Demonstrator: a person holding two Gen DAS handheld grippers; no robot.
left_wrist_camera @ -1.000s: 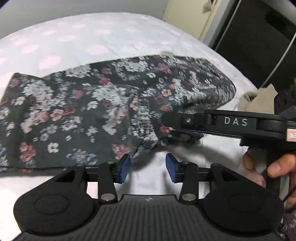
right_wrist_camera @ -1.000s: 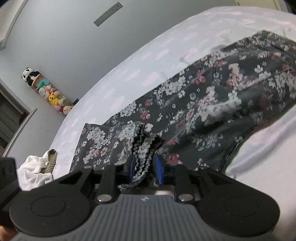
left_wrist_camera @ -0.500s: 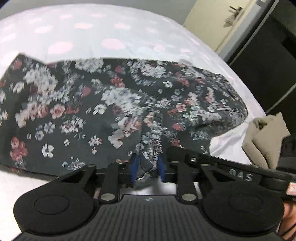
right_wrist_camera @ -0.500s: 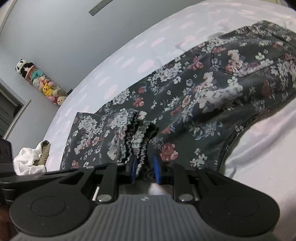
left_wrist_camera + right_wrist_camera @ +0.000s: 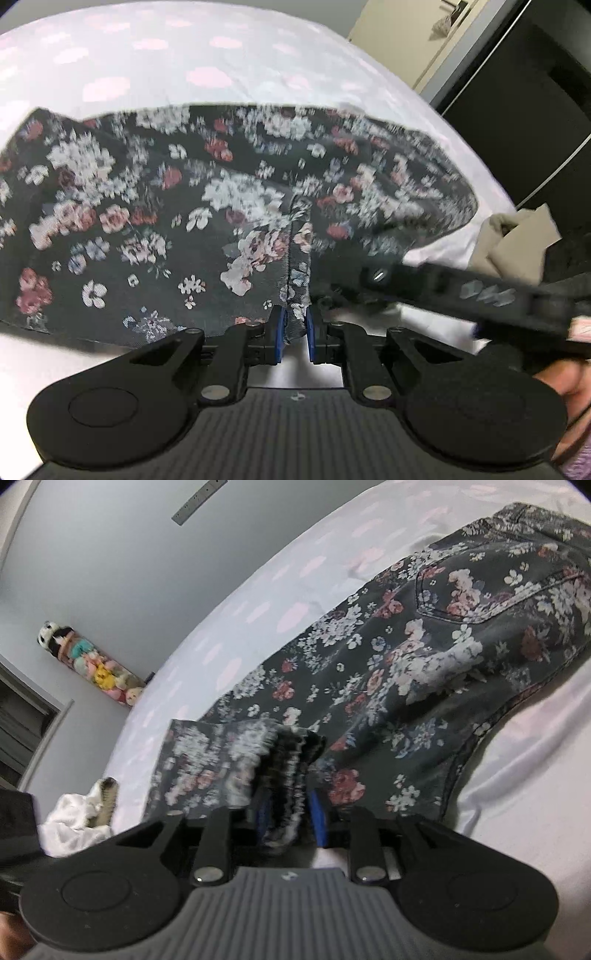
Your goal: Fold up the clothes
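Note:
Dark floral trousers (image 5: 155,206) lie across a white bed with pink spots (image 5: 155,55). My left gripper (image 5: 294,332) is shut on a seam edge of the trousers at their near side. My right gripper (image 5: 290,818) is shut on a bunched hem of the same trousers (image 5: 424,657), which stretch away to the upper right with a back pocket showing. The right gripper's black body (image 5: 461,291) crosses the left wrist view at the right, just beside the left gripper.
A beige garment (image 5: 517,236) lies at the bed's right edge. A white garment (image 5: 74,819) lies at the bed's left edge. A tube of plush toys (image 5: 92,664) stands against the grey wall. A door and dark wardrobe (image 5: 517,92) lie beyond the bed.
My left gripper moved forward and closed on the trousers' edge. Both grippers have lifted the cloth a little; the right stays shut on the hem.

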